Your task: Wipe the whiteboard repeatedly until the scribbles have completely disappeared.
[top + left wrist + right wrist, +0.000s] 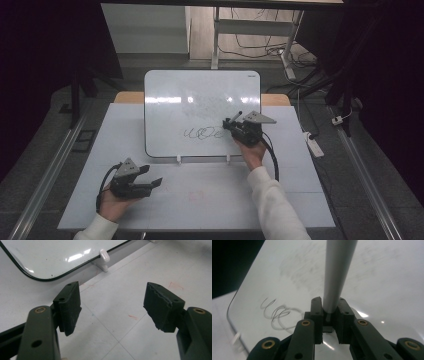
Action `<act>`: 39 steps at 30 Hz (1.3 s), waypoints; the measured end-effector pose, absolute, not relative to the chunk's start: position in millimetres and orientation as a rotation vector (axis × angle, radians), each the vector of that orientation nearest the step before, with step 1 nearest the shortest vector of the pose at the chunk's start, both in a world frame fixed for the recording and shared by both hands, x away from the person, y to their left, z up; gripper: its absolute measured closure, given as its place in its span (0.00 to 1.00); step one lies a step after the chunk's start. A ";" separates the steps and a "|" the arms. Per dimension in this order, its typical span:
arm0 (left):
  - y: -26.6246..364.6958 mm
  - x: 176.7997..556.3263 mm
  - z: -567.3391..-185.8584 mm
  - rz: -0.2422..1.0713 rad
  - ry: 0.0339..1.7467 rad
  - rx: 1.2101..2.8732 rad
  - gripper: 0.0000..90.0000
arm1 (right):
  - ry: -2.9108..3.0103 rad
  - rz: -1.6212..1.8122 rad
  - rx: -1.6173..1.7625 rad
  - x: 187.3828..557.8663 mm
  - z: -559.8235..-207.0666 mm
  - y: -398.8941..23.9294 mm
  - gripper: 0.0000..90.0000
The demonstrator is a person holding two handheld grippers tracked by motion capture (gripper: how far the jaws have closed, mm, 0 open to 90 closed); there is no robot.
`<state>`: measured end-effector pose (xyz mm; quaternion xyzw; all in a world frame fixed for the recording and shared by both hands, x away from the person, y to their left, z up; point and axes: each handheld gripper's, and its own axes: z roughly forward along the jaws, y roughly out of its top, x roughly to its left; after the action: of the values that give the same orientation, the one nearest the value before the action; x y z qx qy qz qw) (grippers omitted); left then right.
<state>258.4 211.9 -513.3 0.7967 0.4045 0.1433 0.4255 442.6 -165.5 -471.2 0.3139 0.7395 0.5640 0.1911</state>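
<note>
Right gripper [235, 124]: jaws closed tight on a grey marker [335, 277], held over the whiteboard [200, 90], just beside a looped black scribble [204, 133]. Left gripper [150, 180]: jaws wide apart, nothing between them, resting in the hand [115, 205] above the bare white desk [210, 195], near the whiteboard's lower left corner. One white board foot [104, 258] sits at the board edge.

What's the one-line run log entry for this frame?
right hand-held gripper: shut on marker, over whiteboard | scribble: on board | left hand-held gripper: open, empty, over table
</note>
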 end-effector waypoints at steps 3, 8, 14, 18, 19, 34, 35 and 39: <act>212.6 260.0 -514.0 0.354 1.016 1.991 0.35 | 2.141 1.573 0.834 438.8 -474.4 -156.2 0.87; 212.1 259.3 -513.9 0.358 1.013 1.993 0.35 | 2.165 1.564 0.789 438.2 -475.8 -149.8 0.87; 212.8 260.3 -514.3 0.354 1.015 1.994 0.35 | 2.175 1.575 0.787 438.3 -476.2 -147.5 0.87; 211.4 259.7 -514.0 0.358 1.009 1.999 0.35 | 2.174 1.567 0.775 439.7 -474.9 -145.1 0.87; 211.2 259.0 -513.8 0.360 1.009 1.997 0.35 | 2.131 1.587 0.819 442.4 -472.9 -148.4 0.87; 212.0 260.2 -514.3 0.356 1.012 1.996 0.35 | 2.217 1.575 0.734 437.9 -477.8 -128.3 0.87; 211.8 260.3 -514.3 0.357 1.011 1.998 0.35 | 2.248 1.559 0.698 435.7 -479.9 -123.9 0.87; 211.5 258.5 -513.4 0.362 1.006 1.997 0.35 | 2.143 1.600 0.782 442.9 -474.2 -130.7 0.87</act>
<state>258.5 211.5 -513.4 0.7982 0.4022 0.1447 0.4245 442.9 -130.7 -474.2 0.2763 0.7569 0.5653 0.1766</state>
